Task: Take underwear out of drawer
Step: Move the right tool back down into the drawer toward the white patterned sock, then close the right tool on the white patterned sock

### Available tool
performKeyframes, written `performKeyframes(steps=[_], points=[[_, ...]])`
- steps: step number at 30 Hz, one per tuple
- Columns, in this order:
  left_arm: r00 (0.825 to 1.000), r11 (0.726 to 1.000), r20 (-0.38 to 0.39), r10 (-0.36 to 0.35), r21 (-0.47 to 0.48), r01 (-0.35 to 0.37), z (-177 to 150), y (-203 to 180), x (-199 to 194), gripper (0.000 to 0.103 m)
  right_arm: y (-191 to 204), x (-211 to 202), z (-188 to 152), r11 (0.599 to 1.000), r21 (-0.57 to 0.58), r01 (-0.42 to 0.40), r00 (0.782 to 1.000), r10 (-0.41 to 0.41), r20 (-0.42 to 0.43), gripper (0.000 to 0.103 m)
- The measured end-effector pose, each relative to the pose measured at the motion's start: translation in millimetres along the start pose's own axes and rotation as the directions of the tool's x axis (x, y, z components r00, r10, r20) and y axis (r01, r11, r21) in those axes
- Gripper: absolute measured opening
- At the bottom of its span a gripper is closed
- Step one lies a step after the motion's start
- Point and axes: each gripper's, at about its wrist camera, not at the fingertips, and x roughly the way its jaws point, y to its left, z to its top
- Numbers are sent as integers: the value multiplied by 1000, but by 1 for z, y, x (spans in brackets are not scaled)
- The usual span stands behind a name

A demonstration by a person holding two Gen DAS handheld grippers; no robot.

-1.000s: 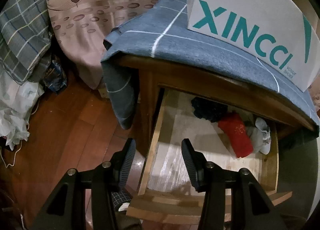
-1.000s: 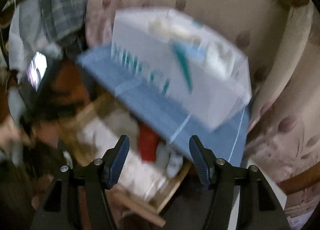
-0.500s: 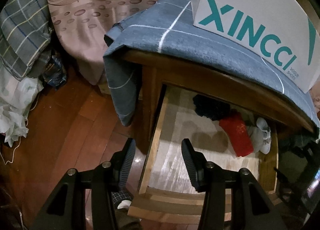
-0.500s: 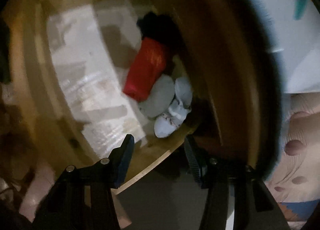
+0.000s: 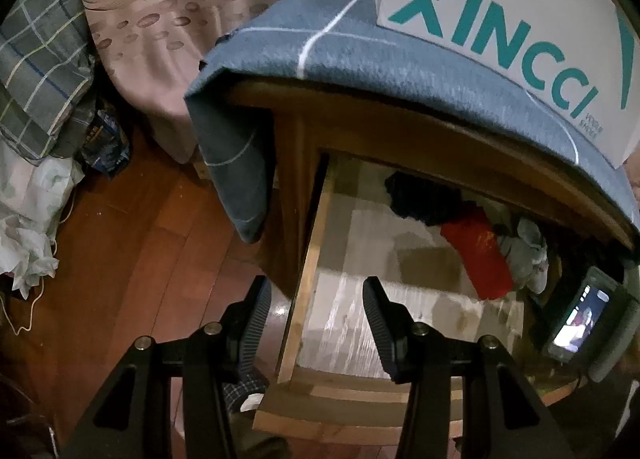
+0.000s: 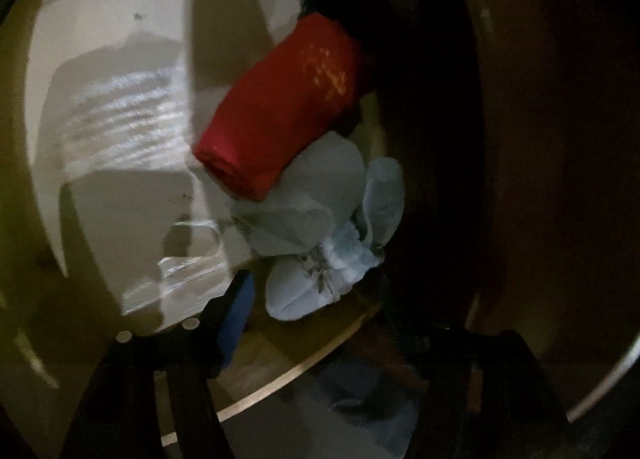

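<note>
Drawer [image 5: 308,259]: red roll [image 6: 280,107], long axis diagonal, beyond right gripper [image 6: 316,323], jaws just opening, empty. Left gripper [image 5: 316,323]: open, empty, farther.

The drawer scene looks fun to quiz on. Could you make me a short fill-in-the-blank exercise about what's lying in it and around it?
1. The rolled garment in the drawer is coloured ____.
2. The white box on the nightstand reads ____ in teal letters.
3. Under that box lies a grey-blue ____ with white lines.
4. The pale socks lie in the drawer's corner, touching the ____ garment.

Missing words: red; XINCCI; cloth; red
</note>
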Motion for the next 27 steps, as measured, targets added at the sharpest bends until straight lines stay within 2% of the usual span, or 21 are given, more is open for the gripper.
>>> performKeyframes(steps=[4, 9, 11, 14, 17, 19, 21, 27], points=[[1000, 1000, -9, 3, 22, -3, -1, -5, 2, 49, 2, 12, 4, 999, -51, -3, 1000, 3, 2, 61], [1000, 998, -11, 9, 55, -9, -1, -12, 3, 49, 14, 16, 1, 990, -125, 58, 998, -56, 23, 72], [1000, 998, -12, 12, 59, -12, -1, -14, 4, 49, 18, 18, -1, 985, -147, 94, 996, -92, 21, 71], [1000, 998, -19, 13, 59, -11, -1, -14, 5, 49, 19, 18, -2, 983, -148, 106, 994, -103, 26, 69], [1000, 998, -25, 13, 58, -11, -1, -13, 6, 49, 18, 18, 0, 985, -149, 84, 996, -80, 30, 58], [1000, 998, -23, 16, 60, -14, -1, -13, 5, 49, 16, 24, 2, 986, -153, 68, 998, -67, 14, 57], [1000, 998, -24, 14, 60, -13, -1, -13, 6, 49, 9, 30, 5, 988, -151, 44, 999, -44, 5, 39], [999, 998, -35, 8, 58, -6, 0, -12, 7, 49, 2, 23, 20, 993, -116, 22, 997, -14, 70, 26]])
